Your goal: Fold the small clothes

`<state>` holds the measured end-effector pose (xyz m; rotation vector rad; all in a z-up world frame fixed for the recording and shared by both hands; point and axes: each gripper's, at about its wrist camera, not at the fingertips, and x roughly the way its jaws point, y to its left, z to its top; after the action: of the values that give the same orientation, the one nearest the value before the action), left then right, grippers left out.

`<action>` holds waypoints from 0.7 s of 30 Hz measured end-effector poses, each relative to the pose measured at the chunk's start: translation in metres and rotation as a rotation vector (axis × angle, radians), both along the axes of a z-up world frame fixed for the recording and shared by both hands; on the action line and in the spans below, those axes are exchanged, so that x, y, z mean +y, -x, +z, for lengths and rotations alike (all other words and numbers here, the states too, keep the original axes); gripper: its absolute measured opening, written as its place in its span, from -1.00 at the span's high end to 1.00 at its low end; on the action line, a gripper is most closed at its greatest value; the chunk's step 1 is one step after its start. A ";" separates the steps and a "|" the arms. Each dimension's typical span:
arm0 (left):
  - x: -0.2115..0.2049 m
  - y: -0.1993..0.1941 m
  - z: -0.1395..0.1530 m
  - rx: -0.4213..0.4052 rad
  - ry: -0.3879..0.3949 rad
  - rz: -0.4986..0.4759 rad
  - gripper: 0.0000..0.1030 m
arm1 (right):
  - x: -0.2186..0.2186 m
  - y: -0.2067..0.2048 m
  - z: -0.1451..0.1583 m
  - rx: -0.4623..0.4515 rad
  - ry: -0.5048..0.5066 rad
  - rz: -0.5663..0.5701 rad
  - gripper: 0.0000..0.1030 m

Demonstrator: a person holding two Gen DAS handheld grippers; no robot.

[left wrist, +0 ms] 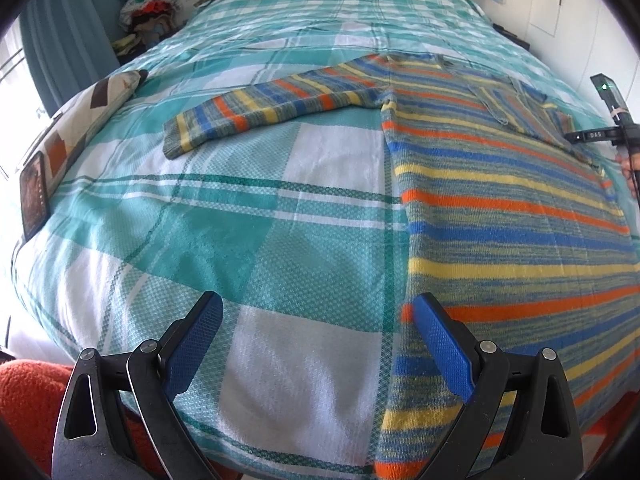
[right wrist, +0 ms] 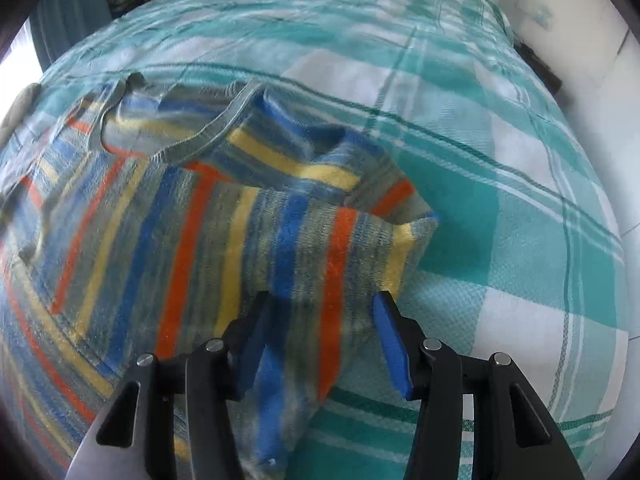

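A striped knit sweater (left wrist: 500, 200), in blue, yellow, orange and grey, lies flat on the bed. Its left sleeve (left wrist: 276, 106) stretches out to the left. My left gripper (left wrist: 316, 312) is open and empty above the sweater's lower left edge. In the right wrist view the sweater (right wrist: 132, 232) shows its neckline (right wrist: 192, 136), and its right sleeve (right wrist: 316, 248) lies folded across the body. My right gripper (right wrist: 320, 312) is open, with the sleeve lying between its fingers. The right gripper also shows at the far right of the left wrist view (left wrist: 612, 120).
The bed has a teal and white plaid cover (left wrist: 248, 216). A patterned pillow (left wrist: 80, 120) and a dark tablet (left wrist: 34, 196) lie at its left edge. A pile of clothes (left wrist: 148, 8) sits at the back left. An orange blanket (left wrist: 28, 392) is at the near left.
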<state>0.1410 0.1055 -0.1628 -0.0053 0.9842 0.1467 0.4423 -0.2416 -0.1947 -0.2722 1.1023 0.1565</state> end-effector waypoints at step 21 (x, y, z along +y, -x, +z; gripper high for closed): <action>0.006 0.010 -0.001 0.003 0.121 0.006 -0.88 | 0.064 0.339 0.050 -0.126 -0.327 -0.043 -0.39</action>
<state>0.1308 0.1117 -0.1636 -0.1193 0.9951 0.0925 0.1033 -0.1771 -0.1445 0.0342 0.9396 0.2739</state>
